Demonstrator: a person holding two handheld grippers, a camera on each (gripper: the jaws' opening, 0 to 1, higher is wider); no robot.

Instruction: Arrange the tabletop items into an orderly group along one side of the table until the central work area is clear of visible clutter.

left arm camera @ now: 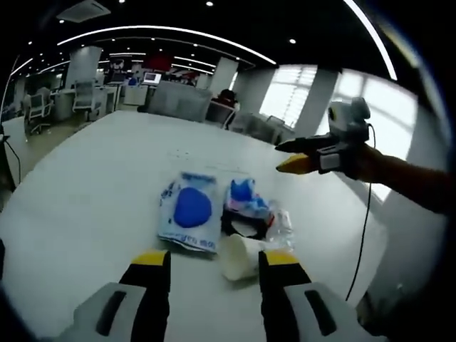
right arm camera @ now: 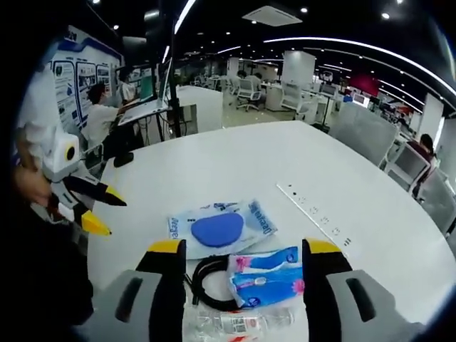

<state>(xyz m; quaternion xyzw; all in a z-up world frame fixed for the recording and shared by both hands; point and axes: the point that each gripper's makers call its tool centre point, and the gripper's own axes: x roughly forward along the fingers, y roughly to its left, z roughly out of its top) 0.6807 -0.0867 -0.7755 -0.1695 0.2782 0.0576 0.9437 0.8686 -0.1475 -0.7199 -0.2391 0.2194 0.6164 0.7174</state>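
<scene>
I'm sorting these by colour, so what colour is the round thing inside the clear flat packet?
Blue. The round pad inside the flat packet shows best in the right gripper view.

White worktop (right arm camera: pixel 235 164); pale packet (right arm camera: pixel 221 226) with a blue oval; blue-and-pink packet (right arm camera: pixel 265 279); black cable (right arm camera: pixel 208 281); white cup (left arm camera: pixel 241 256).

Both grippers (left arm camera: pixel 215 274) (right arm camera: pixel 244 267): grey bodies, black fingers (left arm camera: pixel 152 292), yellow tips

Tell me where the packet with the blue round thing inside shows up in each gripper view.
Left gripper view: blue-pad packet lies left of centre, just beyond the left jaw tip.
Right gripper view: same packet lies at centre, just beyond and between the jaw tips.
Shared landmark: the coiled black cable beside it, under the toothbrush pack.
</scene>
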